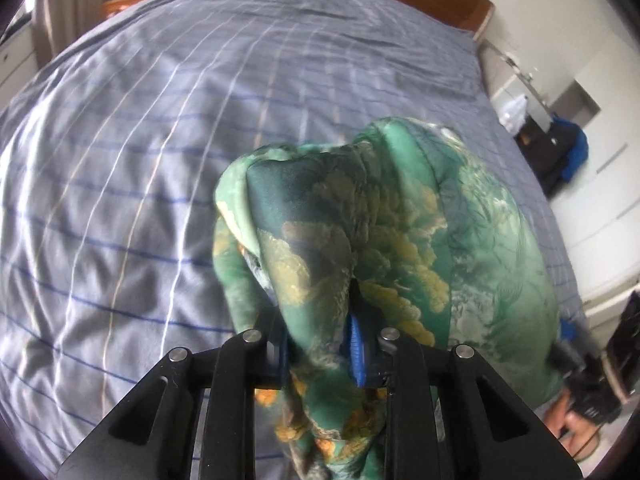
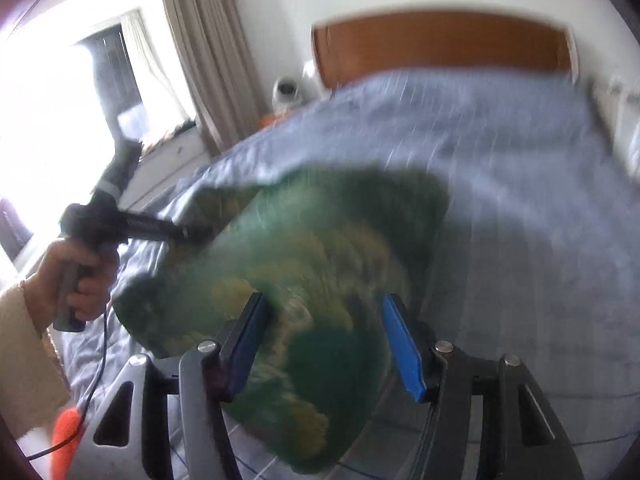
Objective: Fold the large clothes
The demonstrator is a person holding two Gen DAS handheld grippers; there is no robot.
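Wooden headboard [image 2: 440, 46], curtain [image 2: 208, 52], window [image 2: 52, 92]

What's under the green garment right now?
Under the green garment lies the blue striped bedsheet. The left gripper is shut on a bunched fold of it. Whatever lies directly beneath the cloth is covered, so I can't tell.
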